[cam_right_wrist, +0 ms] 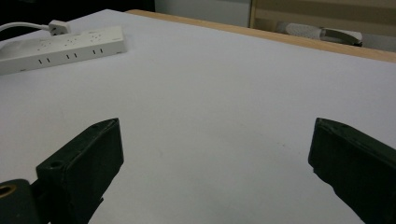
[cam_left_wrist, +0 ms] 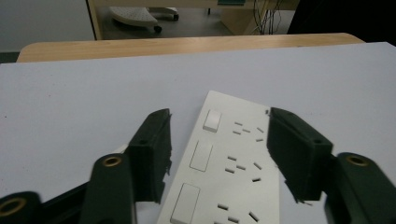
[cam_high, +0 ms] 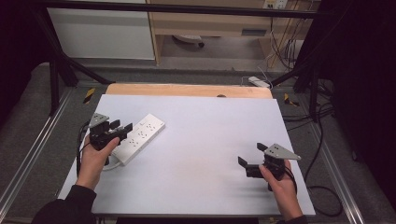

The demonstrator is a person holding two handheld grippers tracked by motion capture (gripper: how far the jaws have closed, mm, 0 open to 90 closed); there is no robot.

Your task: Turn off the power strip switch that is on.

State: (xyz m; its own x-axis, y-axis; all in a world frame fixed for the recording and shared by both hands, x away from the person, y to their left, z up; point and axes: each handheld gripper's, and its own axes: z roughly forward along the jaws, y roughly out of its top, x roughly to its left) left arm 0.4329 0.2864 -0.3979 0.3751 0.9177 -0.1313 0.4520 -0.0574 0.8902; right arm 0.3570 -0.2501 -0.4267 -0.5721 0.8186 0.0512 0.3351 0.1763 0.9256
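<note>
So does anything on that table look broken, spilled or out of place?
Nothing stands out. The white power strip lies flat but diagonal to the table edges, under the open left tool. The right tool hovers open over bare tabletop.

Lab or test-rig workspace. A white-topped table point(cam_high: 196, 140) is enclosed by a black metal frame point(cam_high: 56, 60), with loose cables point(cam_high: 322, 140) trailed over grey carpet point(cam_high: 28, 116). Hazard tape point(cam_high: 88, 94) is seen on the floor rails, and plain wooden furniture point(cam_high: 205, 23) stands behind.
</note>
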